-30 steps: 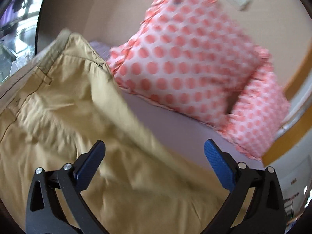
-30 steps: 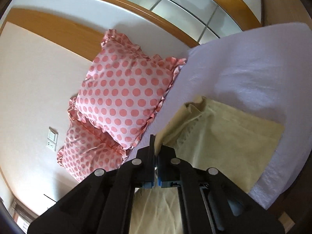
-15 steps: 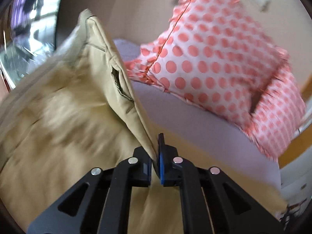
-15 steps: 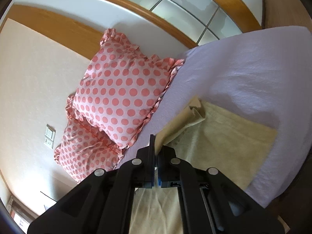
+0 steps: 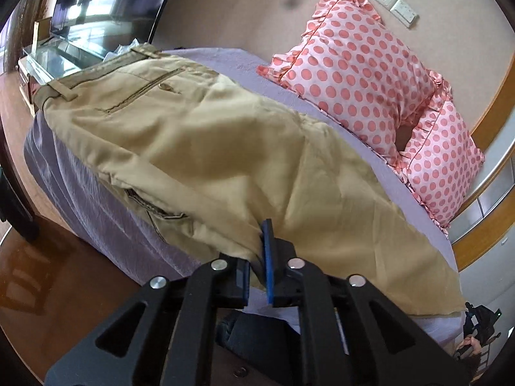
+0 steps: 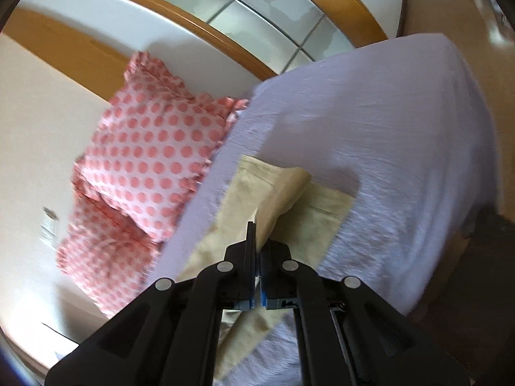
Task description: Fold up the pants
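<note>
Khaki cotton pants (image 5: 206,148) spread on a bed with a lilac sheet (image 6: 370,122), pinched by both grippers.

Left gripper (image 5: 257,257): jaws closed on a fold of the pants near the bed's edge. Right gripper (image 6: 256,251): jaws closed on the cloth by the hem end. Two pink polka-dot frilled pillows (image 5: 363,74) lean against the wall just beside the pants.
</note>
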The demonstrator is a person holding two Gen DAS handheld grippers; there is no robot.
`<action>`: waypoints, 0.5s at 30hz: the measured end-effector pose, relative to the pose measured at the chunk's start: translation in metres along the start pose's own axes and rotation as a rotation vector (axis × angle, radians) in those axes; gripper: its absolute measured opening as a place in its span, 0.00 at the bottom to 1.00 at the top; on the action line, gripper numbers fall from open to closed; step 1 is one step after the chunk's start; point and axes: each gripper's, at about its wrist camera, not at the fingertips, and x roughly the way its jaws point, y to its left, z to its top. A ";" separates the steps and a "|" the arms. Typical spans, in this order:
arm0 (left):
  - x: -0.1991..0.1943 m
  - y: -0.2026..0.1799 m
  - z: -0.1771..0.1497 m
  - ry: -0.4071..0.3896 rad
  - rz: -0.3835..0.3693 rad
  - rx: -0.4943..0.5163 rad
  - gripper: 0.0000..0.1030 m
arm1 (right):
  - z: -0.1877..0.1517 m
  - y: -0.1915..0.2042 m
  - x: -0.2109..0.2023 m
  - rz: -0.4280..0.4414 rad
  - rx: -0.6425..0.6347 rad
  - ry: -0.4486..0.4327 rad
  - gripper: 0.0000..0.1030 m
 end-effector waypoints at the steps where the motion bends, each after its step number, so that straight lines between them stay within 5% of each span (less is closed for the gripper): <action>1: -0.001 0.000 -0.001 -0.006 -0.006 0.004 0.11 | -0.001 0.001 -0.004 -0.029 -0.015 -0.008 0.17; 2: -0.002 0.001 -0.003 -0.013 -0.017 0.003 0.17 | -0.002 0.002 -0.007 -0.058 -0.025 -0.020 0.44; 4: -0.004 0.003 -0.007 -0.023 -0.034 -0.004 0.28 | -0.003 0.002 -0.024 -0.107 -0.063 -0.099 0.69; 7: -0.009 0.012 -0.012 -0.040 -0.055 -0.032 0.35 | -0.005 0.004 -0.032 -0.162 -0.128 -0.159 0.67; 15: -0.034 0.047 -0.020 -0.139 -0.044 -0.138 0.44 | -0.022 0.007 -0.004 -0.162 -0.182 -0.113 0.49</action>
